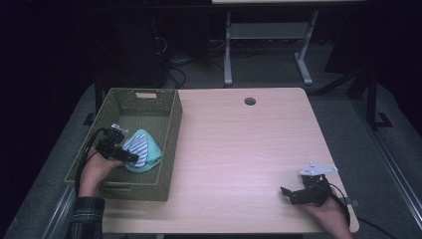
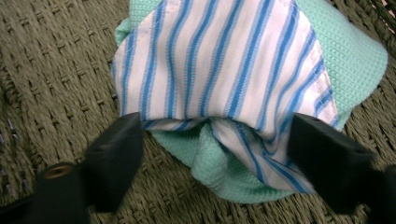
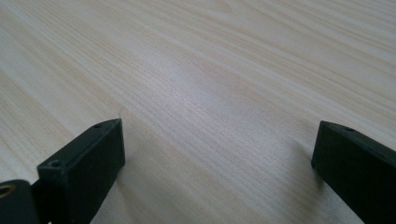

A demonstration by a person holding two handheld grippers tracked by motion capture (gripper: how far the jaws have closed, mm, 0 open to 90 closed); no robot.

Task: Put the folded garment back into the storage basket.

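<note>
A woven basket [image 1: 171, 130] sits on the left part of the wooden counter [image 1: 239, 149]. Inside it, toward its near right side, lies a green cloth [image 1: 152, 152] with a blue-and-white striped cloth [image 1: 139, 148] on top of it. The left claw [image 1: 133, 158] reaches into the basket from the near left, tips at the striped cloth. In the left gripper view its jaws stand spread, one at each near corner of the striped cloth [image 2: 219, 65], which lies draped over the green cloth [image 2: 355, 56] on the basket floor [image 2: 51, 79]; the cloth's folded near edge lies between the jaws, and neither one pinches it. The right claw [image 1: 287, 191] rests at the near right edge of the counter, well apart from the basket, pointing left. Its jaws are spread too, with bare counter [image 3: 210, 93] between them.
</note>
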